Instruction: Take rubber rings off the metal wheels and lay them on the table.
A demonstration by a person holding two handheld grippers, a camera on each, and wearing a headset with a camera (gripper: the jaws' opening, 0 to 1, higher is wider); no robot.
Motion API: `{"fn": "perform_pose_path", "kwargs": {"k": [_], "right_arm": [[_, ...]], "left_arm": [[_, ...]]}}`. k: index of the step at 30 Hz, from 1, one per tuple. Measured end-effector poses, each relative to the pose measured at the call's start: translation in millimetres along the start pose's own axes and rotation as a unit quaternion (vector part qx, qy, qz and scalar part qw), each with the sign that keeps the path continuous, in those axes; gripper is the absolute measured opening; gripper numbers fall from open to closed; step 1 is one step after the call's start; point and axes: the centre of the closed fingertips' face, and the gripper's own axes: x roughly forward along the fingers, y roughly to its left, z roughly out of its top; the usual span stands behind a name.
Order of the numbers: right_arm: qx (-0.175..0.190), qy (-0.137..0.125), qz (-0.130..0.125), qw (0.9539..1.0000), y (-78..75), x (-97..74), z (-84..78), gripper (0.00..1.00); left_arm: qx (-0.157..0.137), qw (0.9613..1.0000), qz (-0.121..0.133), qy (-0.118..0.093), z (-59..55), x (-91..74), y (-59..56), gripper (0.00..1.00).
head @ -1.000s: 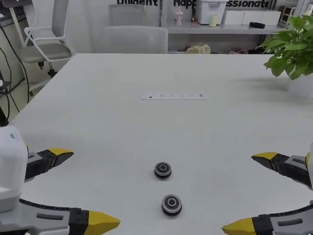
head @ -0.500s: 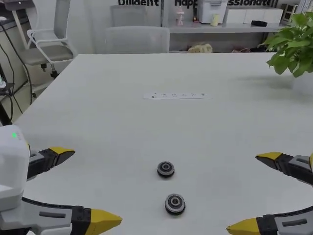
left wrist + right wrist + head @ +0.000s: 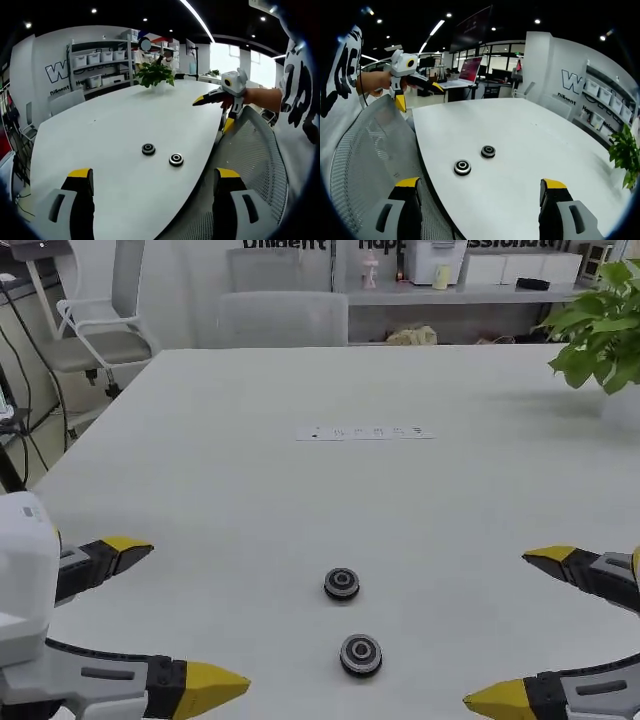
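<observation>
At the lower left of the head view, the left gripper (image 3: 199, 614) hovers over a pale grey table (image 3: 250, 480). Its two yellow-tipped jaws are spread wide apart and hold nothing. Past the table's far left corner stands a white office chair (image 3: 85, 325).

Near the middle of the table's front edge, between the two grippers, lie two small metal wheels. Each lies flat and has a dark rubber ring around its shiny hub. The farther wheel (image 3: 342, 583) and the nearer wheel (image 3: 361, 655) sit close together but do not touch. The nearer one is slightly to the right. Neither gripper touches them. Farther back, near the table's centre, a flat white power strip (image 3: 365, 433) lies crosswise.

At the lower right, the right gripper (image 3: 495, 630) mirrors the left one. Its yellow-tipped jaws are also wide apart and empty, and it is held well clear of the wheels. A leafy green plant (image 3: 600, 320) stands at the table's far right corner.

Each gripper view looks across the table at both wheels, with the other gripper held in a hand beyond the table's edge.
</observation>
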Motion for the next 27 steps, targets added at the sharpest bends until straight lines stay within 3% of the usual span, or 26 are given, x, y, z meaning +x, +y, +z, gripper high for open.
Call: {"fn": "perform_pose_path", "kwargs": {"k": [27], "right_arm": [[0.001, -0.01, 0.011, 0.9999, -1.7, 10.6, 10.4, 0.96]], "left_arm": [[0.01, 0.9999, -0.005, -0.005, 9.9, 10.0, 6.5, 0.98]]}}
